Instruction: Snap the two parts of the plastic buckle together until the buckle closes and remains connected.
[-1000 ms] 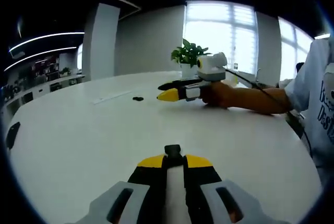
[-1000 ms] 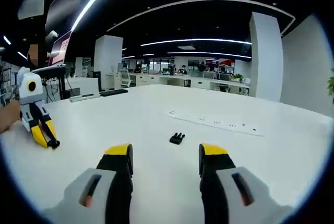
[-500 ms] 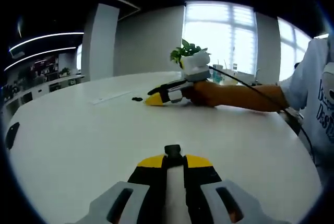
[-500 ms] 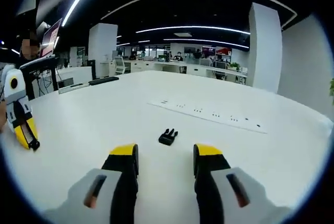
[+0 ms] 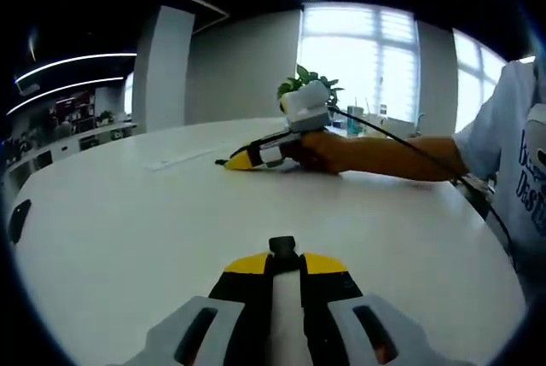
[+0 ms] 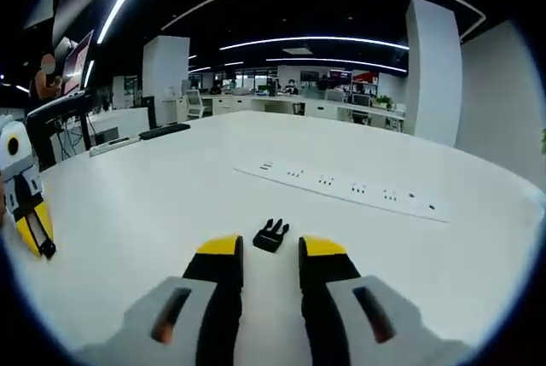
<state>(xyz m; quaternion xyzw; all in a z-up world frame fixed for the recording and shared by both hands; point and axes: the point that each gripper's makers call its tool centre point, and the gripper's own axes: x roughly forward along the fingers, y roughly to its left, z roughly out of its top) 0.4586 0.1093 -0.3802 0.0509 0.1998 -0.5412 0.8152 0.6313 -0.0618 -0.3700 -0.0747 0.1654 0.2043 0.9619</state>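
My left gripper (image 5: pixel 282 257) rests low over the white table (image 5: pixel 128 229), shut on one black buckle part (image 5: pixel 281 245) that pokes out past its yellow tips. The other black buckle part (image 6: pixel 270 235) lies on the table just ahead of my right gripper (image 6: pixel 271 248), level with its yellow fingertips (image 6: pixel 220 246). The right jaws stand open with a narrow gap, not touching the part. In the left gripper view, a hand holds the right gripper (image 5: pixel 241 161) low at the far side of the table. The left gripper (image 6: pixel 41 242) appears at the far left of the right gripper view.
A long white strip with small dark marks (image 6: pixel 341 188) lies on the table beyond the loose part. A potted plant (image 5: pixel 307 84) stands at the far edge. The person's forearm (image 5: pixel 384 157) stretches over the right side. A dark keyboard (image 6: pixel 164 130) lies far left.
My right gripper has moved forward up to the loose buckle part and its jaws have narrowed around the gap. My left gripper has stayed still, holding its part.
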